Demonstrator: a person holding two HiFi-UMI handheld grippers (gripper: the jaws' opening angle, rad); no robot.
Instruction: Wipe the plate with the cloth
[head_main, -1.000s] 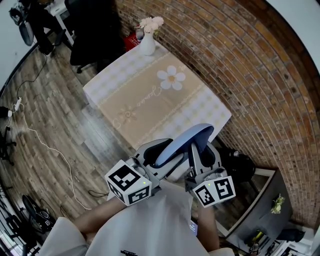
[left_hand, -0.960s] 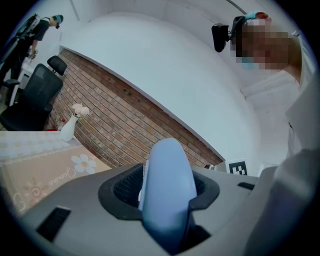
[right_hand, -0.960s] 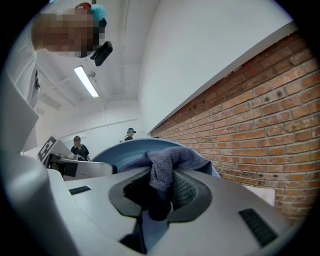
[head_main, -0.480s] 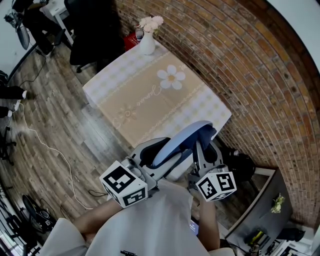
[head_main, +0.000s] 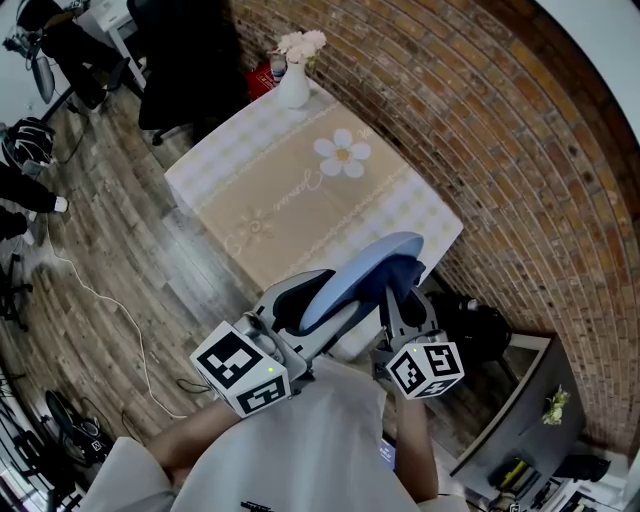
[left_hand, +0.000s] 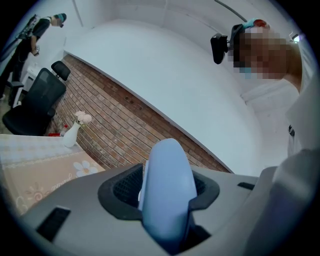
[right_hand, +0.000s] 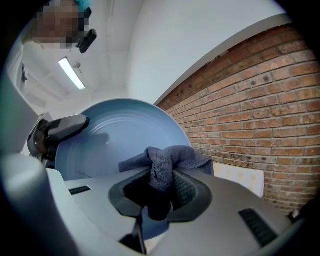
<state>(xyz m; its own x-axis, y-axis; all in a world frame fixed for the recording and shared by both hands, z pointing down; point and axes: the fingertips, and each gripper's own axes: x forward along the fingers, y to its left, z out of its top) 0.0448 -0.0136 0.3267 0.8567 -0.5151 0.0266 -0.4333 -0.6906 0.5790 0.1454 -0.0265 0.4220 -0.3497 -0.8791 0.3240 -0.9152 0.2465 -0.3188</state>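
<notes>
Left fingers (left_hand: 80, 200) clamped on plate (left_hand: 167, 192), right fingers (right_hand: 225, 200) on cloth (right_hand: 167, 162), near table (head_main: 300, 190) by brick wall (head_main: 500, 130)

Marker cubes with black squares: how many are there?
2. One cube rides on the left gripper, lower left in the head view; the second cube on the right gripper, lower right.

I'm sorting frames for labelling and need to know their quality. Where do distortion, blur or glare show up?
Head view: fisheye bends the brick wall into arcs, otherwise sharp. Left gripper view: the edge of the plate sits so close that it looks soft. Right gripper view: the cloth weave is crisp; the ceiling light is bright, leaving only a faint sheen on the plate.
</notes>
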